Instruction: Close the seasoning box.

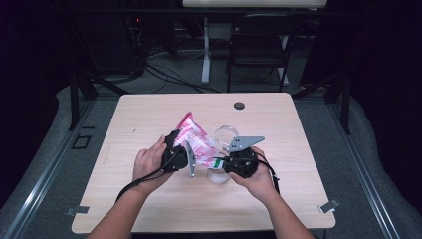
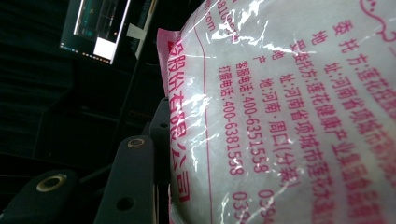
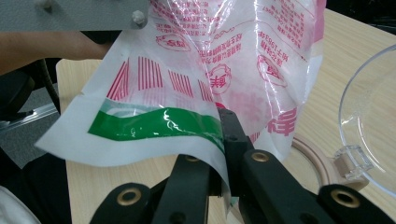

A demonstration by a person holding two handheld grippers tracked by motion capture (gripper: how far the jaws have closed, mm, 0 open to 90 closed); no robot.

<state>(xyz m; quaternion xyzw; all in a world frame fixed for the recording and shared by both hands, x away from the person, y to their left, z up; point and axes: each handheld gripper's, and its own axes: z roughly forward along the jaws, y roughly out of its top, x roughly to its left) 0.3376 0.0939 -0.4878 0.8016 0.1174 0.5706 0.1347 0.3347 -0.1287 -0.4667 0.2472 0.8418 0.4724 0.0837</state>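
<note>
both your grippers' fingers clench the bag (image 1: 195, 141) at frame centre; tilt unevenly and powder misses the clear container (image 1: 225, 135).

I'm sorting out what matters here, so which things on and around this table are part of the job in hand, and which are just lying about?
In use:
pink and white bag
left gripper, clamped on it
right gripper, pinching its green-striped edge
clear jar
jar lid

Lying about:
folding chair
cables on the floor
round grommet
</note>
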